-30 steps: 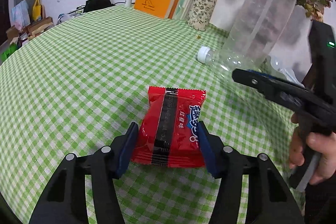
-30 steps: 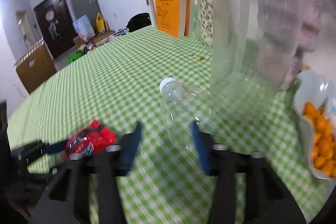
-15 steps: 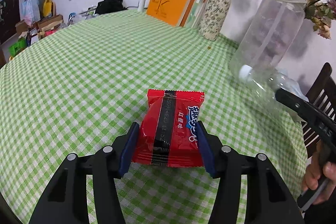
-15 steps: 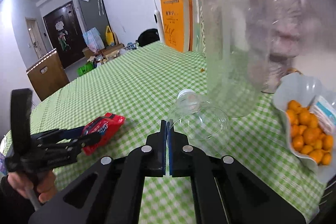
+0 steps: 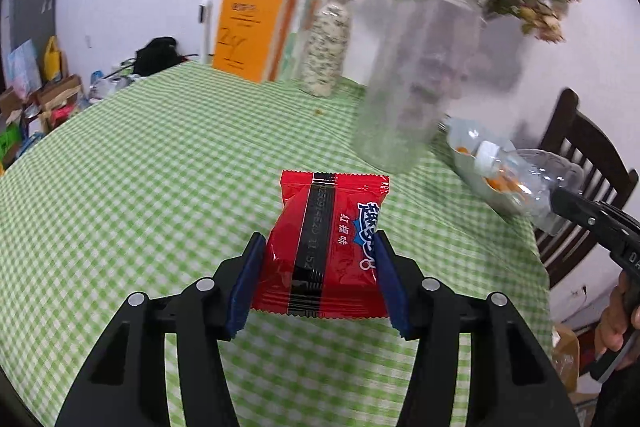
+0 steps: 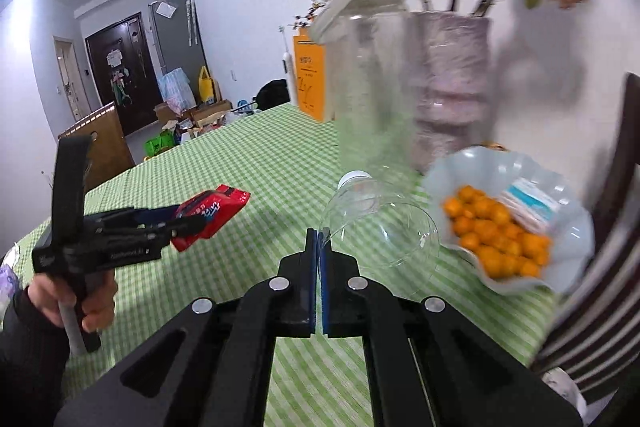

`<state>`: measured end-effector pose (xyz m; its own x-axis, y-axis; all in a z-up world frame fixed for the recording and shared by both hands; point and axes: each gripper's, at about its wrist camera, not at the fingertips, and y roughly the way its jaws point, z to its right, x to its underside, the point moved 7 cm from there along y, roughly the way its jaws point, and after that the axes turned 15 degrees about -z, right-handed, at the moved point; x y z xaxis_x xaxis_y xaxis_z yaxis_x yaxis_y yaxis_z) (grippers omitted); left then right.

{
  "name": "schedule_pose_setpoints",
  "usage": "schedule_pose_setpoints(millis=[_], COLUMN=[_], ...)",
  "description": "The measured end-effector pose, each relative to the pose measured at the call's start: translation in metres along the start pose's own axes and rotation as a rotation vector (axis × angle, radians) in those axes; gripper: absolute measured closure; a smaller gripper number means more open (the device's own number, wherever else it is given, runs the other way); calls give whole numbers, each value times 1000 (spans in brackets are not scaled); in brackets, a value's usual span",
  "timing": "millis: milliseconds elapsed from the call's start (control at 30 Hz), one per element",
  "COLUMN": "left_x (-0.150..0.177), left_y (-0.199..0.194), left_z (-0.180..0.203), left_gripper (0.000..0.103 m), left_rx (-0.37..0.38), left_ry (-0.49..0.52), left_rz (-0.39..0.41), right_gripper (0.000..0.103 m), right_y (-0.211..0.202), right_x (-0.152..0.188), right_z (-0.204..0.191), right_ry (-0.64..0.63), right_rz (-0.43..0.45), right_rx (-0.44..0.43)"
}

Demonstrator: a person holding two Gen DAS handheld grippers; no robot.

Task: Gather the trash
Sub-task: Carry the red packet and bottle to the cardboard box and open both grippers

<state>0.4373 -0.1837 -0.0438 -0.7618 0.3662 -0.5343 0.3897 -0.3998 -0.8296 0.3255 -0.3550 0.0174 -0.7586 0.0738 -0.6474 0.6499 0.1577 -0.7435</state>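
My left gripper (image 5: pixel 318 281) is shut on a red snack packet (image 5: pixel 326 247) and holds it above the green checked tablecloth (image 5: pixel 140 187). The packet and left gripper also show in the right wrist view, packet (image 6: pixel 212 211) at left. My right gripper (image 6: pixel 318 259) is shut on the thin edge of an empty clear plastic bottle (image 6: pixel 380 223) with a white cap (image 6: pixel 352 181), lifted off the table. From the left wrist view the bottle (image 5: pixel 532 179) hangs at the right, held by the right gripper (image 5: pixel 568 205).
A tall clear jar (image 5: pixel 416 67) stands at the table's far right. A pale bowl of small oranges (image 6: pixel 516 223) sits beside it. A patterned vase (image 5: pixel 326 55), orange books (image 5: pixel 256 27) and a dark chair (image 5: pixel 580 163) ring the table's far side.
Both grippers have risen and tilted up. The right gripper closed from open onto the bottle a second ago and has lifted it off the table. The left still holds the packet.
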Motion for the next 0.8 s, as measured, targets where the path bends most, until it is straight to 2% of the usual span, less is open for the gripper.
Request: schedule_pose_setpoints(millis=[200,400,500,600,700,800], left_x=[9,28,43,64,90,103], left_y=[-5,-9,-6,4,13,17], left_z=[55,120,155,188,218,237], left_gripper=[51,51,51,51,51,51], left_rx=[-6,29,77,139,122,133], left_ry=[91,214,276,341,434,480], left_rz=[-34,-54,-86,-159,-201,-224], right_gripper=[101,101,101,101,101,101], right_y=[-51,-96,-112,-122,-119,-118], right_x=[51,106,137,173,207,237], right_z=[40,73,89,107,118,126], right_ry=[36,72,95,142,171,195], right_rz=[-5,-29,-60,-103,-172,-237], right_rx=[47,126,165,172,173,165])
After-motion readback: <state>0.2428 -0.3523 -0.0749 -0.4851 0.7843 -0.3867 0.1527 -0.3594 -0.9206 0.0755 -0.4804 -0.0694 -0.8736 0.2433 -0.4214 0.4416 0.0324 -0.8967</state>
